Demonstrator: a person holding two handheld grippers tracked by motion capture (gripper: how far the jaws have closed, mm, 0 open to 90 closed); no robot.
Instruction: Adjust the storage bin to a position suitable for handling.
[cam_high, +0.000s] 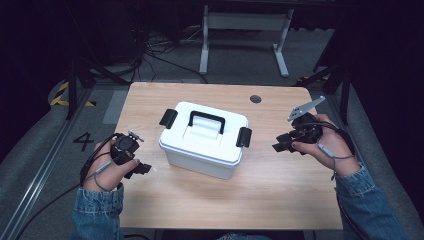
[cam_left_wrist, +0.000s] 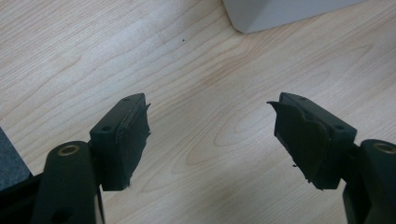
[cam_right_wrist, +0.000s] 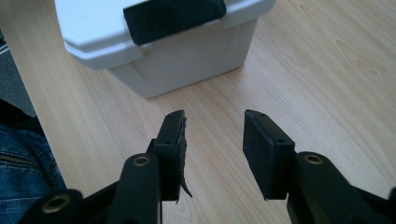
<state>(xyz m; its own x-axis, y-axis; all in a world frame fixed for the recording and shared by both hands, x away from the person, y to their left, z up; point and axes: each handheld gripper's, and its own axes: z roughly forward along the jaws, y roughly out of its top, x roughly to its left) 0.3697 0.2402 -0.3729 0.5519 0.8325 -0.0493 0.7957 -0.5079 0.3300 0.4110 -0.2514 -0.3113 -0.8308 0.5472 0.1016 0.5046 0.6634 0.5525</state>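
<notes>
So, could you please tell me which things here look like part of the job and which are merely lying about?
Likely part of the job:
white lidded box, black handle and latches
left gripper, open
right gripper, open

Just there:
table
white frame on the floor
cables behind

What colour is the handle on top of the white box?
Black. The curved carry handle on the white plastic box's lid shows best in the high view.

high view overhead, facing forward-down; both gripper views low, close (shared: white box (cam_high: 204, 138), table (cam_high: 280, 190))
</notes>
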